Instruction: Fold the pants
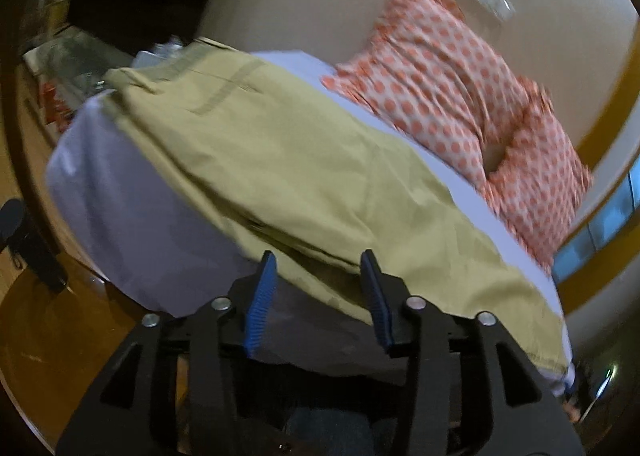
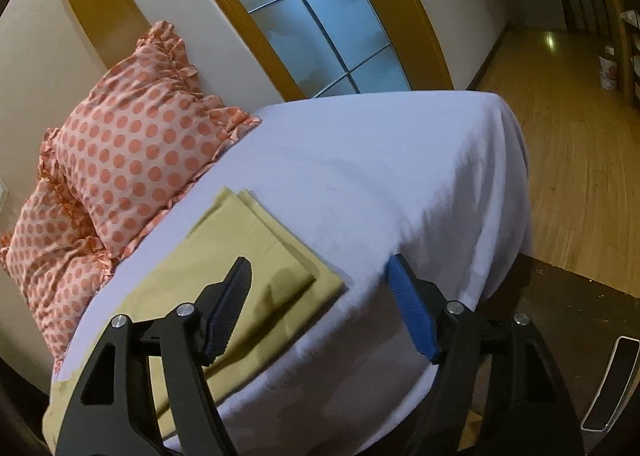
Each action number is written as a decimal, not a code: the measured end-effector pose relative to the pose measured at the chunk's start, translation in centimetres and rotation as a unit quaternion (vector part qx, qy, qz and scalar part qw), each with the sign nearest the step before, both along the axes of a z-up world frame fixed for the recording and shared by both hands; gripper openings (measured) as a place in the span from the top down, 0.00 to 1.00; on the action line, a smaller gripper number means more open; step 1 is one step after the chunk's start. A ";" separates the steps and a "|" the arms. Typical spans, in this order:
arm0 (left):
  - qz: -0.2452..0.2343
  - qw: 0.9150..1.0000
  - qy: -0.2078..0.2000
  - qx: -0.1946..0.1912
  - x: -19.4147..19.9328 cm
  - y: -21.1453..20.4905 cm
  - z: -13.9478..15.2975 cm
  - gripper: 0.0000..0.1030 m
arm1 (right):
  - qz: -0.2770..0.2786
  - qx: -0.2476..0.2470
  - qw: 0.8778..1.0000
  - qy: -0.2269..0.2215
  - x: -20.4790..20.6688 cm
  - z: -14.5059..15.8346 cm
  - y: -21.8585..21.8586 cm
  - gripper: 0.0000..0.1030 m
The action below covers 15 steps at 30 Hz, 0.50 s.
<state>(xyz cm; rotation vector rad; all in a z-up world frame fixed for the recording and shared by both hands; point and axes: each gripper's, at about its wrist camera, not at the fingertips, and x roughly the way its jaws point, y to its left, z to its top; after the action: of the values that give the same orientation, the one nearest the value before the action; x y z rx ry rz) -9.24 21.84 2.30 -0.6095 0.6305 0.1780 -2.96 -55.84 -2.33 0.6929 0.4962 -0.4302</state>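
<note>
Olive-yellow pants (image 1: pixel 288 160) lie flat on a bed with a pale lilac sheet (image 1: pixel 120 208), one leg stacked on the other. The waistband is at the far left in the left wrist view. The leg cuffs (image 2: pixel 256 224) show in the right wrist view. My left gripper (image 1: pixel 320 268) is open and empty, its blue pads (image 1: pixel 262 296) just short of the pants' near edge. My right gripper (image 2: pixel 316 272) is open and empty, above the cuff end near the bed's edge.
Two orange polka-dot pillows (image 2: pixel 136 152) lie at the head of the bed against the wall. A window with a yellow wooden frame (image 2: pixel 316 24) is behind the bed. A wooden floor (image 2: pixel 580 160) runs to the right. A cluttered shelf (image 1: pixel 60 72) stands beyond the waistband.
</note>
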 end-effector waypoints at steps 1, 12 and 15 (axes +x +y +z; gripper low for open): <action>0.011 1.000 -0.003 -0.002 -0.3 0.4 0.1 0.53 | -0.001 -0.011 1.000 0.003 0.0 -0.2 0.3 0.29; 0.020 1.000 0.009 -0.015 0.5 1.0 -0.5 0.50 | 0.004 -0.149 0.989 -0.004 0.1 0.6 3.5 0.36; 0.015 1.000 0.011 -0.016 0.9 0.8 -0.8 0.49 | 0.023 -0.130 0.991 -0.009 0.4 0.2 3.0 0.34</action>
<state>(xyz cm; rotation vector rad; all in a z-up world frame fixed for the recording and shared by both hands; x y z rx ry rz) -8.37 22.63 1.52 -0.6488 0.6467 0.2026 -2.55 -52.83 -2.12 0.4338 0.4298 -0.4363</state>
